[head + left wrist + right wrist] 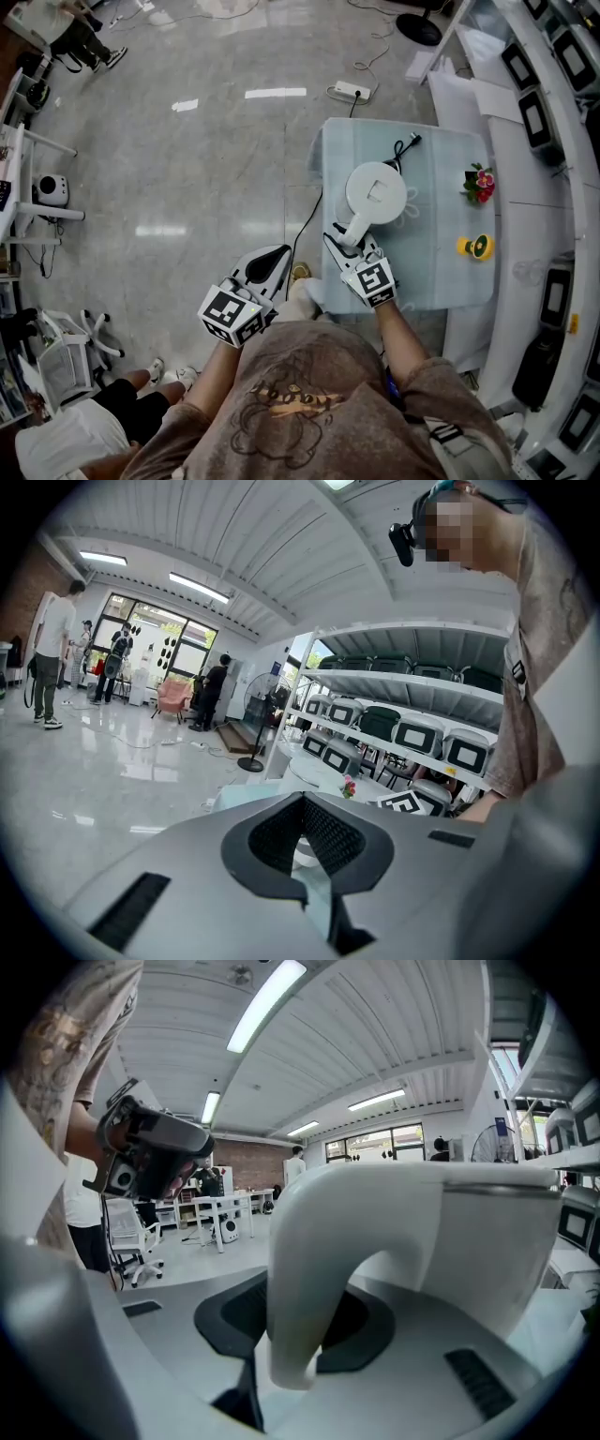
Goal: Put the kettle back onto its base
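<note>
A white kettle (pixel 375 192) stands on the small pale table (pixel 441 272), its lid facing up. A black cord (pixel 405 147) runs out from under it; the base itself is hidden beneath the kettle. My right gripper (pixel 347 239) reaches in from the near side. In the right gripper view the curved white handle (pixel 300 1269) sits between the dark pads (pixel 230 1321), and the right gripper (pixel 305 1312) is shut on it. My left gripper (pixel 272 262) hangs off the table's left edge over the floor, its jaws shut with nothing between them.
A small bunch of flowers (pixel 480 183) and a yellow object (pixel 476 247) sit on the table's right side. A power strip (pixel 350 91) lies on the floor beyond the table. Shelves of appliances (pixel 544 112) line the right. White chairs (pixel 80 342) stand at the lower left.
</note>
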The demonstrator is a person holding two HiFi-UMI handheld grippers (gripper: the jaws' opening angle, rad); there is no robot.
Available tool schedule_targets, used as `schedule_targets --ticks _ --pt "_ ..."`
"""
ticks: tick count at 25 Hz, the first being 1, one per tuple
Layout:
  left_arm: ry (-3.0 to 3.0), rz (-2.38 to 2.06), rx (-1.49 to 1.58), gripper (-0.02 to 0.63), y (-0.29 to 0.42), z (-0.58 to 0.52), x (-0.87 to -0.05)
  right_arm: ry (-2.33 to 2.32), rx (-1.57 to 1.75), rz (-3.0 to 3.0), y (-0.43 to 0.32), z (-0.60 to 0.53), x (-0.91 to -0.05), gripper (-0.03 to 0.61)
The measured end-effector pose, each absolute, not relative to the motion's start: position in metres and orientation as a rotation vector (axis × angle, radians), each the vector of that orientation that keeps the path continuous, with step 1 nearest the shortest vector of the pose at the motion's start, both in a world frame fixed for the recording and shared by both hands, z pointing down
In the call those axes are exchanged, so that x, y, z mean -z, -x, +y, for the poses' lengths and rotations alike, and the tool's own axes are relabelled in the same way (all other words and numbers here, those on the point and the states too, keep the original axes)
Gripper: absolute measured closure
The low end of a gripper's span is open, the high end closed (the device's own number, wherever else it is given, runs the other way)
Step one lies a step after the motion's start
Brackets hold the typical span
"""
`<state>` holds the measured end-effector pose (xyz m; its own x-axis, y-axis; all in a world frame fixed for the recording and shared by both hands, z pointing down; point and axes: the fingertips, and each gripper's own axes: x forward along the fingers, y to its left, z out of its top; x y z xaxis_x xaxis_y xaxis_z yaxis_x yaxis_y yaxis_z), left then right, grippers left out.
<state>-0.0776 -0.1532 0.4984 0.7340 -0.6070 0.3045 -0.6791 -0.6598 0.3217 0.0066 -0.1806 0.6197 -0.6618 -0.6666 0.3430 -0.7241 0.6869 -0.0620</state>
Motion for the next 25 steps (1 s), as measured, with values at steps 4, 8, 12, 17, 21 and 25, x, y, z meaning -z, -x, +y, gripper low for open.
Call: schedule_targets --ticks 4,8,12,17,21,25 --pt "-2.518 -0.991 -0.237 0.592 0.08 -0.153 -0.498 -1.12 -0.257 -2.605 -0.004 -0.18 -0.622 0.459" --pt "-2.52 -0.998 -0.24 0.592 0.084 -0.151 -0.499 -1.16 -0.279 -2.574 -0.005 -0.18 -0.628 0.448" --pt "-2.527 -0.984 -0.235 0.592 0.08 -0.15 -0.499 -1.192 -0.316 -2.506 -0.015 -0.17 -0.638 0.419" --pt "-2.547 -0.931 -0.233 0.592 0.067 -0.151 -0.497 -1.251 -0.337 -2.483 -0.041 -0.154 -0.619 0.395" --pt "-2.596 -0.883 -0.225 0.592 0.055 -0.159 -0.487 -1.352 -0.354 -2.461 -0.074 -0.14 -0.591 0.388" --pt "-2.652 -0.836 -0.205 0.592 0.039 -0.171 -0.473 -1.484 -0.321 -2.416 -0.109 -0.132 -0.555 0.394"
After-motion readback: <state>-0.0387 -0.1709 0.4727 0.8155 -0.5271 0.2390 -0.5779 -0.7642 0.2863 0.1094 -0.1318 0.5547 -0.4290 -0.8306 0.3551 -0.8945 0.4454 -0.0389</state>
